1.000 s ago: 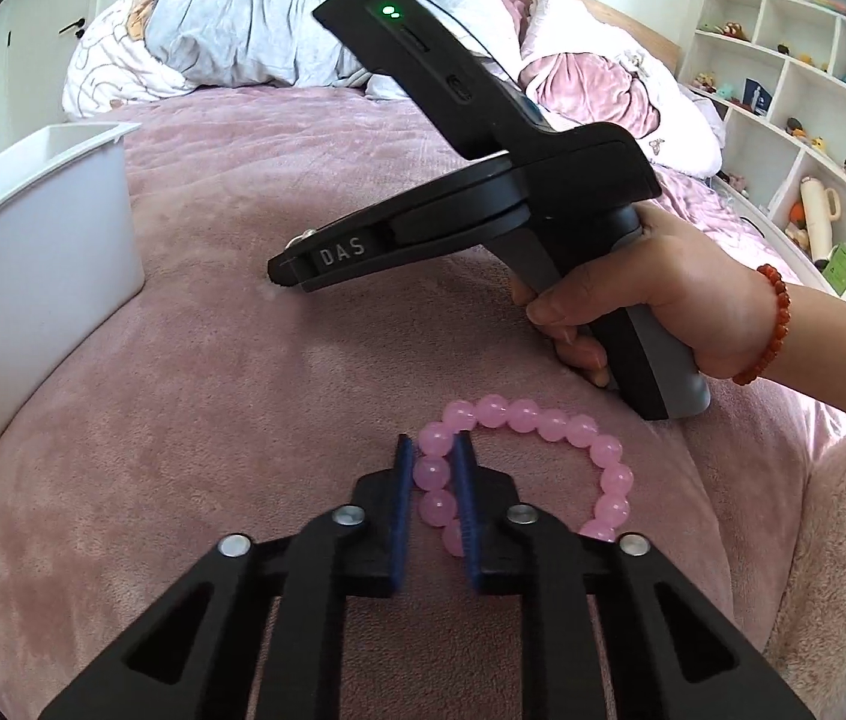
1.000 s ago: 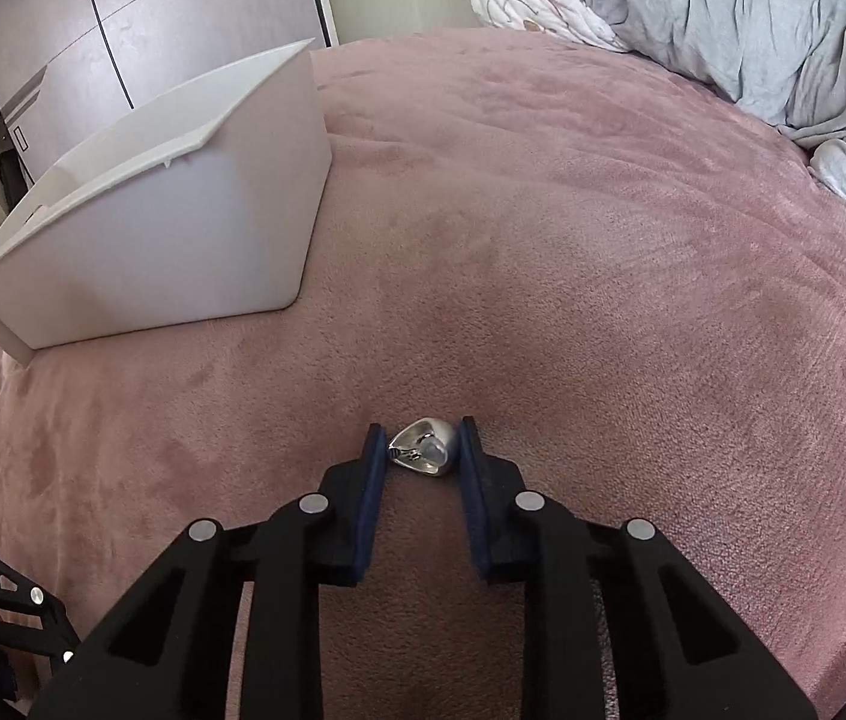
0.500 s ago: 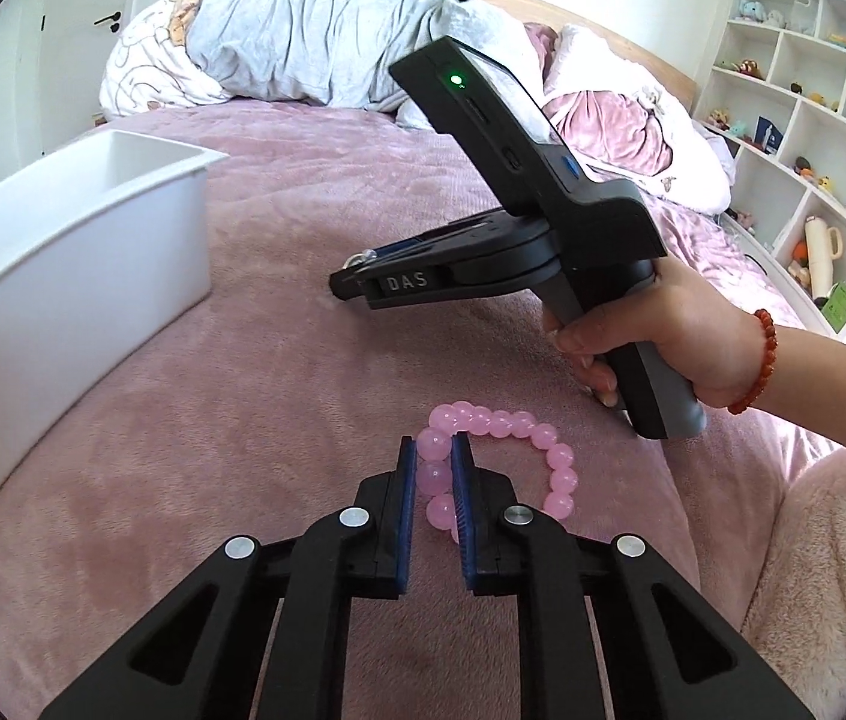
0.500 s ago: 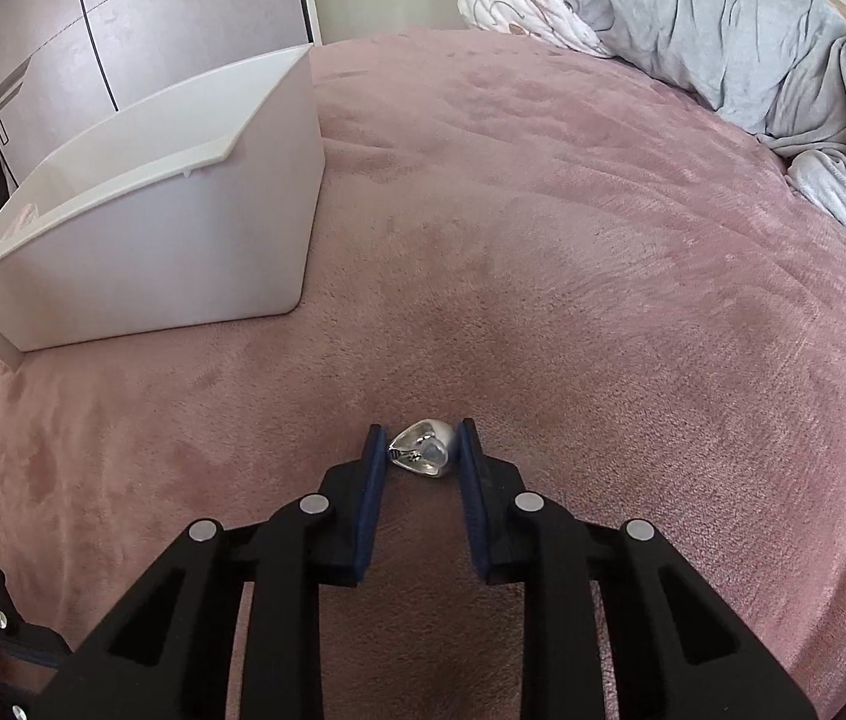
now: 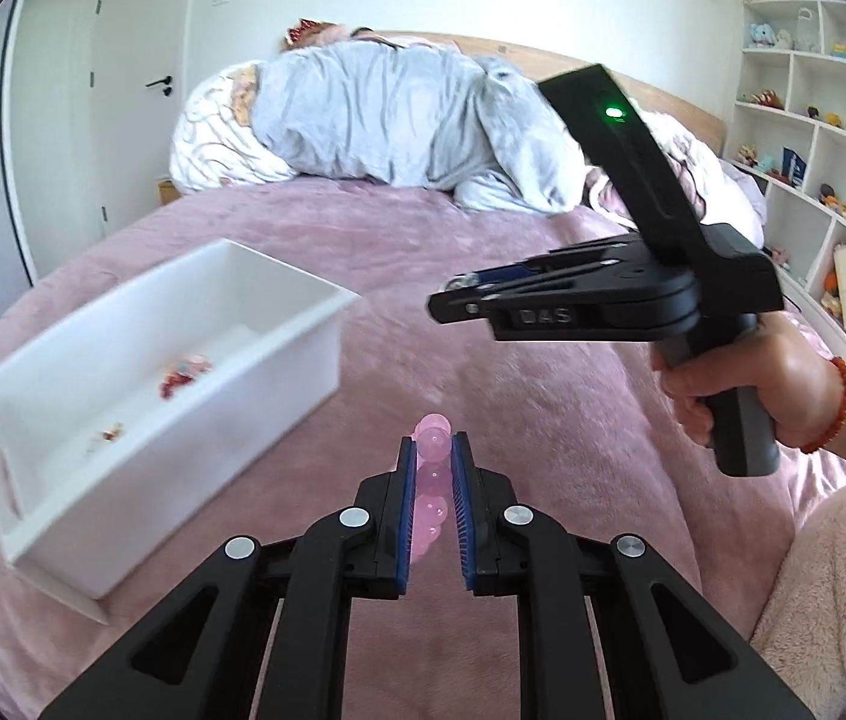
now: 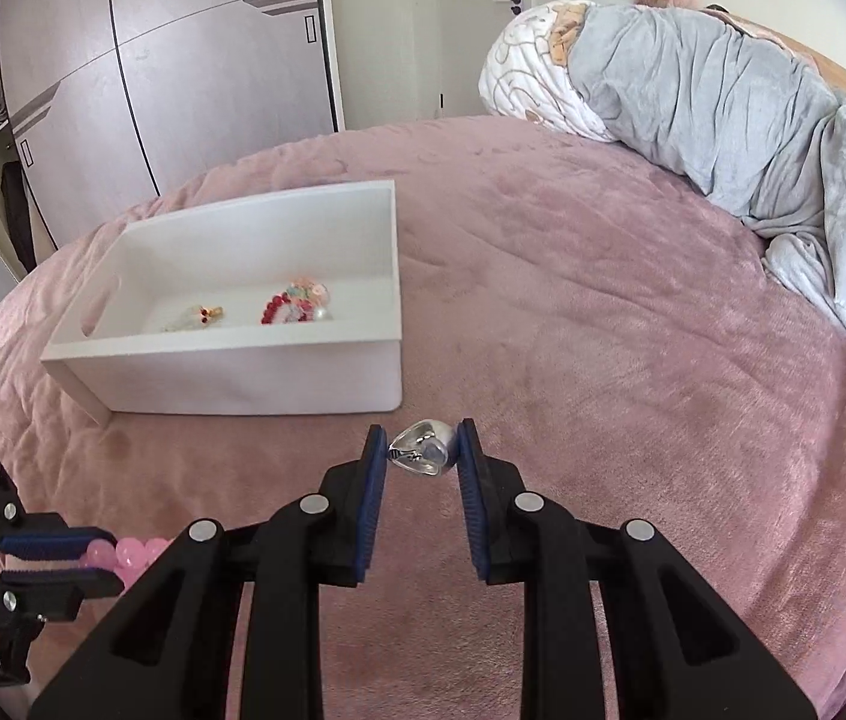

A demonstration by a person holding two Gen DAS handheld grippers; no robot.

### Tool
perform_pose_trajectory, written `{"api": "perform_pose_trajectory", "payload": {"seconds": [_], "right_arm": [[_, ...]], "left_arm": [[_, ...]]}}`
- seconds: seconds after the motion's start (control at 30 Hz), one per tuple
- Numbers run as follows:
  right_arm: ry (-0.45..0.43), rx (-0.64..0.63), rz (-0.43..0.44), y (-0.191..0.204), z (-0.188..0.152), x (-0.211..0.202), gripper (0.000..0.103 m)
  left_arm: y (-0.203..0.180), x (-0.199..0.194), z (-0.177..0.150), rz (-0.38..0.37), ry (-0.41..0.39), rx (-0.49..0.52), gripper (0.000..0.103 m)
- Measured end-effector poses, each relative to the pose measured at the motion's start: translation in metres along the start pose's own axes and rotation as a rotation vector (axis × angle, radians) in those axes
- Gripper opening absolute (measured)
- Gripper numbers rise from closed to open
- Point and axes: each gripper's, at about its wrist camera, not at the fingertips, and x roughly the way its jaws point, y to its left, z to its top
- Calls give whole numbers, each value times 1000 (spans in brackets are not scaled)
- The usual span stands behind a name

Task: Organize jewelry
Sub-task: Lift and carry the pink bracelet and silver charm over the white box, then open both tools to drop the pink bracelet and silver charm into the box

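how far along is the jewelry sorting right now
Done: a few small pieces already lie in the white box. In hand: the left hand-held gripper grips the pink bead bracelet, and the right hand-held gripper grips a silver ring. Left: drop both in the box.

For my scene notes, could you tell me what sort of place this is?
A bedroom, most likely: the work happens on a bed with a pink blanket, a bundled grey duvet at its head, and shelves of toys along the wall.

"DAS" on right gripper [image 5: 456, 294]
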Motion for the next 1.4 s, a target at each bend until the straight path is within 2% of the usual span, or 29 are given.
{"api": "perform_pose_trajectory", "payload": {"seconds": [0.27, 0.37, 0.53, 0.9, 1.13, 1.4], "right_arm": [[-43, 62, 76, 27, 46, -23, 24], [-46, 89, 102, 37, 61, -20, 24], [-33, 54, 108, 63, 83, -7, 24], [7, 9, 118, 98, 117, 38, 24], [54, 33, 125, 105, 131, 73, 24], [132, 40, 107, 107, 135, 121, 24]], "left_arm": [[54, -54, 24, 100, -32, -29, 17], [83, -69, 32, 125, -44, -72, 17], [125, -78, 41, 175, -54, -96, 17], [174, -55, 54, 212, -62, -133, 17], [213, -15, 52, 258, -2, -211, 17], [227, 29, 44, 304, 65, -200, 17]]}}
